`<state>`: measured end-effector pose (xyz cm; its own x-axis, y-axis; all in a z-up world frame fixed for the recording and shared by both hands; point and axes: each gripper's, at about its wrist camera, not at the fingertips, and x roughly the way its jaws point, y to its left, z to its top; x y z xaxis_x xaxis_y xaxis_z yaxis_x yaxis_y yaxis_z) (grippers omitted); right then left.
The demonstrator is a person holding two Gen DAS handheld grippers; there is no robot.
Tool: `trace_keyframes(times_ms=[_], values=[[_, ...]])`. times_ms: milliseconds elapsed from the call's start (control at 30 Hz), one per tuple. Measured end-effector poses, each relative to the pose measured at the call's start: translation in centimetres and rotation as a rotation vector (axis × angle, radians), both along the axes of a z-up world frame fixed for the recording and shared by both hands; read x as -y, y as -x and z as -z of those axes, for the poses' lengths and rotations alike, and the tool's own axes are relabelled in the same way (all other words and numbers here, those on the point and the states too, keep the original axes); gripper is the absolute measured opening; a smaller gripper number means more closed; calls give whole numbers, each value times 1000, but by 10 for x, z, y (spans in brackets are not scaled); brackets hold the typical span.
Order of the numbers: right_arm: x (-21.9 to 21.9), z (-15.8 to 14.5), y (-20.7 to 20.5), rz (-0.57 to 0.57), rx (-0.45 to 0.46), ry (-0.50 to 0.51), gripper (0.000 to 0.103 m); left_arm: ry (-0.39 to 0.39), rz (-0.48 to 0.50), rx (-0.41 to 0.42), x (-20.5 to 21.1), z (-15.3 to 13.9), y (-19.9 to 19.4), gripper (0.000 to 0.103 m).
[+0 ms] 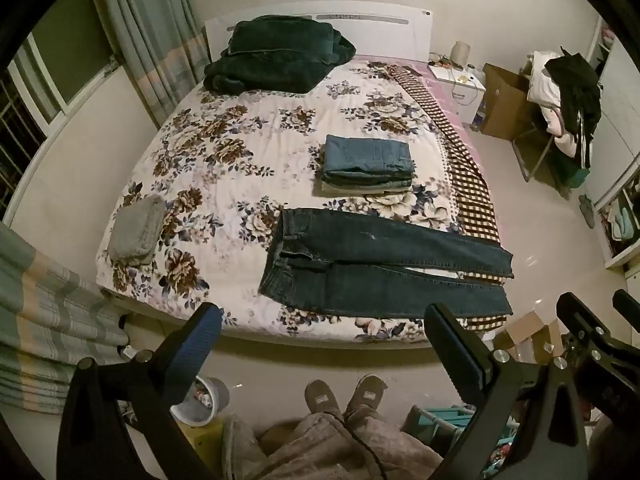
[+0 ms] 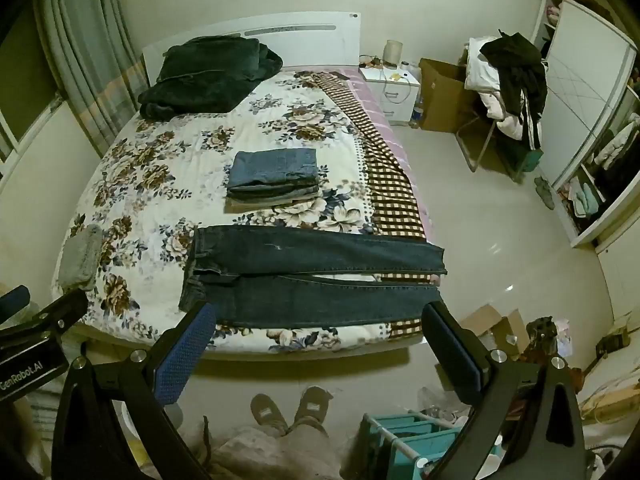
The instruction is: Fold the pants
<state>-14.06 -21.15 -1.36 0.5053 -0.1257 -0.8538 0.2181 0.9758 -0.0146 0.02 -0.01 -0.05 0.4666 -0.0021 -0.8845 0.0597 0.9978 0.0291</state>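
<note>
- The left gripper [image 1: 320, 344] and right gripper [image 2: 320, 344] are both wide open and hold nothing.
- One pair of dark jeans [image 1: 380, 268] lies flat on the bed [image 1: 224, 168], legs side by side, not folded yet.
- Next, I think: grab one leg and lay it over the other.
- Behind sits one pile of folded jeans [image 2: 274, 176], maybe four pairs.

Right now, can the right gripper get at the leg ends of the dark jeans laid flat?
Probably yes. The right gripper is open and empty, the dark jeans lie along the near edge of the bed, and nothing blocks their hems.
</note>
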Motion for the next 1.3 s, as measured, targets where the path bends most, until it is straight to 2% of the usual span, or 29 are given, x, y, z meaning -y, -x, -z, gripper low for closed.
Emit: trace_keyframes(times_ms=[1300], values=[[-13,0,-12,-10,-4,1,103,22,4,-16,3,6,0,103]])
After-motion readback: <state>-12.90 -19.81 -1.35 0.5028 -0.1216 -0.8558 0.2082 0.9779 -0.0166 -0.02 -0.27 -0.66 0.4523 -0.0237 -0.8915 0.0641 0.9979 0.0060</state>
